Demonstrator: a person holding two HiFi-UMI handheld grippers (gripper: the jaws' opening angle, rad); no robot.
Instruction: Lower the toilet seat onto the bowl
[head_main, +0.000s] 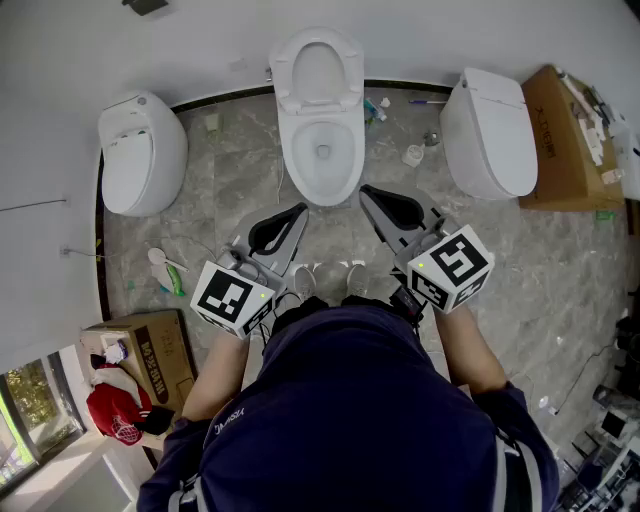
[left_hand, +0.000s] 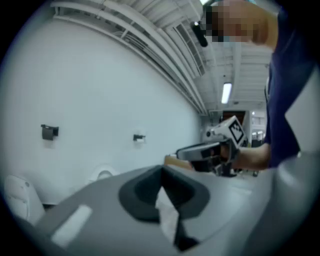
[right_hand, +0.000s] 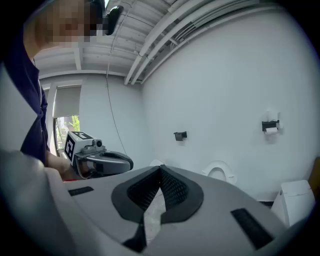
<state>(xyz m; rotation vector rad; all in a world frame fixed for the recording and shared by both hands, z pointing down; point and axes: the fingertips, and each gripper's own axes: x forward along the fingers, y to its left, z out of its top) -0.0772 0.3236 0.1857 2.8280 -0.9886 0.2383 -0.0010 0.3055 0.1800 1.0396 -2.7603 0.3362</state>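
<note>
- Head view: the toilet seat (head_main: 283, 78) of the middle toilet stands raised against the far wall, above the open bowl (head_main: 292, 150) (a closed toilet sits on either side). Both tools are held low, on the near side of the bowl. The left hand-held gripper (head_main: 299, 211) and the right hand-held gripper (head_main: 366, 190) are each clenched on nothing. The seat lies far of both, roughly straight ahead, with its long axis in line with the bowl, near to far. The right tip looks closer to the bowl rim, so that hand seems better placed to reach the seat's top edge.
- Left gripper view: the pads meet at the tip with nothing between them. The toilet seat (left_hand: 103, 174) shows as a pale ring at the wall, beyond the tip and to its left, well apart from it. The right hand-held gripper (left_hand: 202, 151) is off to the right.
- Right gripper view: the jaws are together and empty. The toilet seat (right_hand: 219, 172) is ahead and to the right of the tip, well apart from it.
</note>
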